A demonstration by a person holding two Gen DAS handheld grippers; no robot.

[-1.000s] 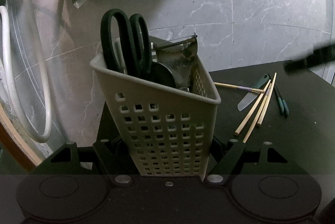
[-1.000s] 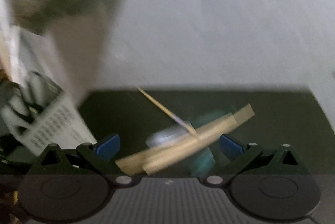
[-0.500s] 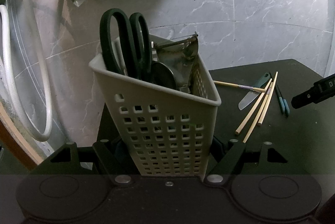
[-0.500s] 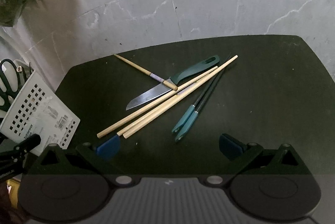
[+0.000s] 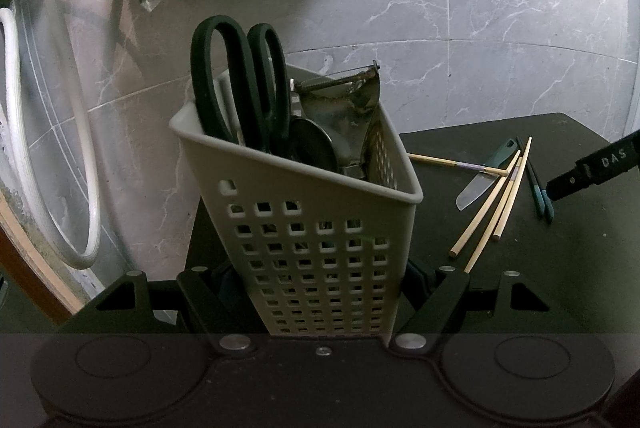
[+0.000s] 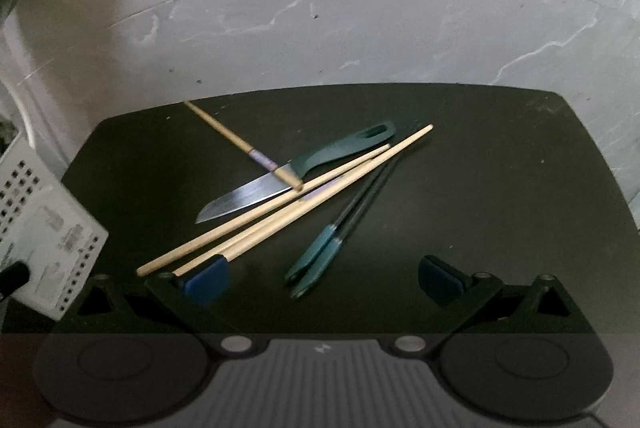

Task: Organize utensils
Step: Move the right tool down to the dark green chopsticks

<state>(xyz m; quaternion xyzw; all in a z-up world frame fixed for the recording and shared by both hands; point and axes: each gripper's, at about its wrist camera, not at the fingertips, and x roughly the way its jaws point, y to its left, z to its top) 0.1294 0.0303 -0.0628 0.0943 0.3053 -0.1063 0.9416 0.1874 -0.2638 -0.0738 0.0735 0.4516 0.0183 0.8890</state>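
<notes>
Right gripper (image 6: 324, 274) gapes above teal chopsticks (image 6: 320, 252) on table (image 6: 500, 167)

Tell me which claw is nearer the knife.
Right. The right claw hovers open just short of the knife; the left claw, gripping the utensil basket, sits off to the knife's left.

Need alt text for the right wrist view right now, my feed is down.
The open right gripper hovers low over a dark table where a green-handled knife, wooden chopsticks and a dark teal-ended pair of chopsticks lie in a loose pile. A white perforated basket tilts at the left edge.
</notes>
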